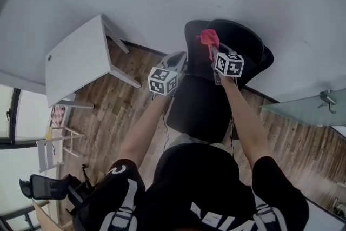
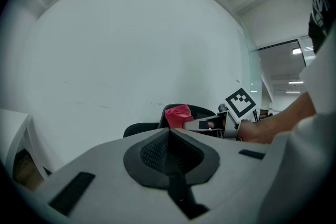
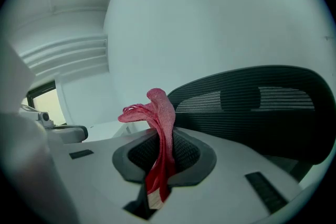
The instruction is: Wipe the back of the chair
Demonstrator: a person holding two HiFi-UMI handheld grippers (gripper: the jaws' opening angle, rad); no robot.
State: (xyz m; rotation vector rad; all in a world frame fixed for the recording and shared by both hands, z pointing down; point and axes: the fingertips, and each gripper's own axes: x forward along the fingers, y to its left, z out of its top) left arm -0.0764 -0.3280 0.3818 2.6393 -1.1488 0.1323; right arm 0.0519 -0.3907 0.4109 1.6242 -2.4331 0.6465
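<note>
Right gripper view: my right tongs (image 3: 164,153) clamp a red cloth (image 3: 161,113), chair back (image 3: 262,113) just beyond. My left tongs (image 2: 169,153) sit closed, empty.

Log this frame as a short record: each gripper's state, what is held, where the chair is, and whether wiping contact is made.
left gripper: shut, nothing between the jaws
right gripper: shut on red cloth
chair back: black mesh, just beyond the cloth
contact: cannot tell whether the cloth touches it
nearby: white table, on the person's left
</note>
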